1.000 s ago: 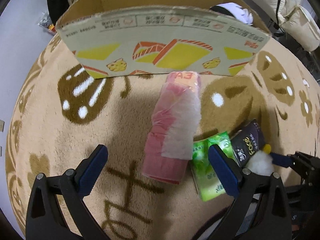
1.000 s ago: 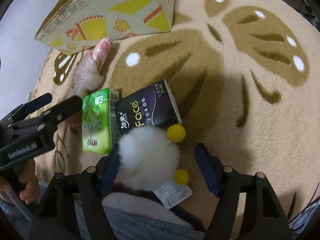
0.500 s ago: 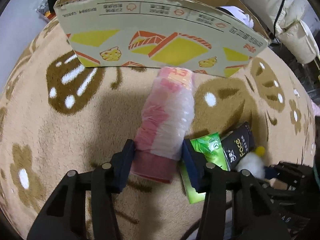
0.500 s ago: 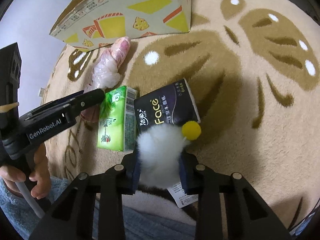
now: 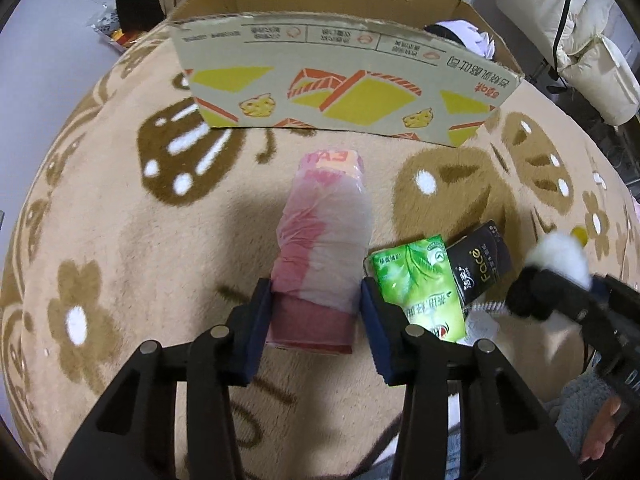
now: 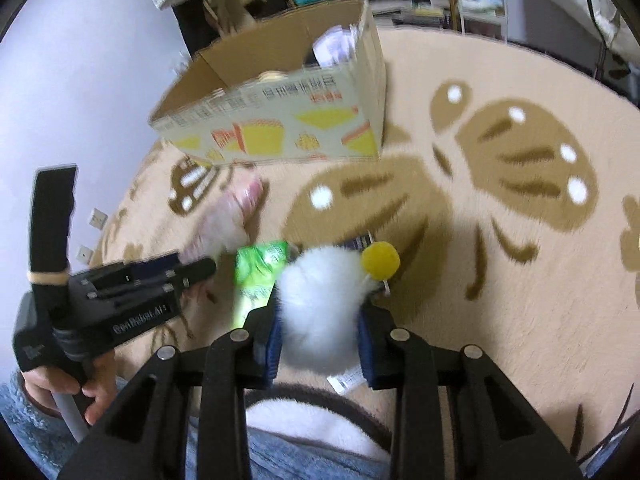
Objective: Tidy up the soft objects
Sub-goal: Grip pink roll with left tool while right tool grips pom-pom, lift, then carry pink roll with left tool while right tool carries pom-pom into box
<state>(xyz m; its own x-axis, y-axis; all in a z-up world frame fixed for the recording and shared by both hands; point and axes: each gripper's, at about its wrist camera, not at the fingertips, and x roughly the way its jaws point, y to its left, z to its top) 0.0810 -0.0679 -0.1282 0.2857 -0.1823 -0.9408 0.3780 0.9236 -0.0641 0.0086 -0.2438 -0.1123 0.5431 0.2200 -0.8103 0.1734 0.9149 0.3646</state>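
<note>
Both grippers were wide 1 second ago; now the left gripper [image 5: 316,312] is closing, pads squeezing 1 pink plastic-wrapped roll [image 5: 324,256] on the tan carpet [image 5: 120,240], beside 1 green tissue pack [image 5: 416,280] and 1 black tissue pack [image 5: 480,264].

From the right wrist, the right gripper [image 6: 318,332] pinches 1 fluffy white toy [image 6: 320,304], lifted. Neither is in the cardboard box [image 6: 280,128] yet; 4 things are left.

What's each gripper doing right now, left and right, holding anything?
Left gripper: jaws closing on the pink roll, pads pressing its sides.
Right gripper: shut on the white plush.
</note>
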